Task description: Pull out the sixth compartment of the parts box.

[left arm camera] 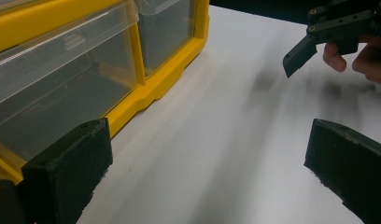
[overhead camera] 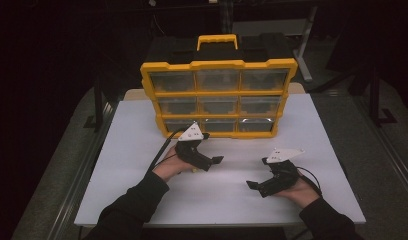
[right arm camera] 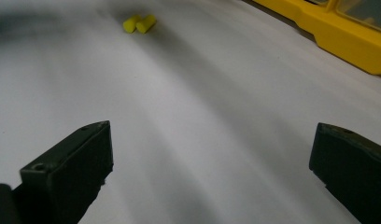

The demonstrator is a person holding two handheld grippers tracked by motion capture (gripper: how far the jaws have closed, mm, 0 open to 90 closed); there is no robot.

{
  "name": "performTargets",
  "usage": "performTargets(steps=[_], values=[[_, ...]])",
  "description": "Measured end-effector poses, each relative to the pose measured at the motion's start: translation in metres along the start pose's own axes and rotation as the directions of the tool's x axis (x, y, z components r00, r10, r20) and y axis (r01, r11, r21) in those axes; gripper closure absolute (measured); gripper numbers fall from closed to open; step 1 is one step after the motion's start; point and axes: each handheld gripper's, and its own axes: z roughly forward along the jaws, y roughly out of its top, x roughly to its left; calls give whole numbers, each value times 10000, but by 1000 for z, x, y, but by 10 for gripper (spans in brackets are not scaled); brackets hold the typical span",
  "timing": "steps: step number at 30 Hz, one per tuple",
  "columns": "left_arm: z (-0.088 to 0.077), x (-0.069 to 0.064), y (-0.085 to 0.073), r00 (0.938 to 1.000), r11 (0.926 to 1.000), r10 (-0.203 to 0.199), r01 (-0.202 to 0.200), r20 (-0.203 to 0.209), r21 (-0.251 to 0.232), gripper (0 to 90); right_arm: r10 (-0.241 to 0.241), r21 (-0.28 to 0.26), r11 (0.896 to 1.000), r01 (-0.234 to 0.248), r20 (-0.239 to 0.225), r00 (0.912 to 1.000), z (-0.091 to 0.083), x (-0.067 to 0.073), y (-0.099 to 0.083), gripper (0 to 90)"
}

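Two small yellow foam cylinders (right arm camera: 139,23) on the white bench (right arm camera: 188,121): likely light, squashy (roll easily). Right claw (right arm camera: 209,172) and left claw (left arm camera: 202,177) both spread, empty; pinch one across its middle, gently.

Two hand-held grippers are seen, both made of black plastic. On top of the left gripper (overhead camera: 218,160) a grey three-cornered plate with small red marks is mounted, and a black cable is led from its back. The right gripper (overhead camera: 252,185) carries the same kind of plate, and a thin black cable is looped behind it. The jaws of each gripper are shaped as flat, blocky black pads with a rough, slightly worn surface; a small round screw hole is visible near the edge of a jaw in the right gripper view. Dark long sleeves (overhead camera: 137,202) are worn on both arms, reaching the wrists.
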Motion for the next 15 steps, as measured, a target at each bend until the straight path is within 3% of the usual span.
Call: performTargets(steps=[10, 15], values=[[7, -1, -2, 9999, 9999, 139, -139, 99, 85, 1, -53, 46, 10000, 53, -44, 10000, 1, 1, 0, 0], [9, -3, -2, 9992, 9991, 401, -402, 73, 128, 1, -88, 13, 10000, 88, -45, 10000, 1, 2, 0, 0]])
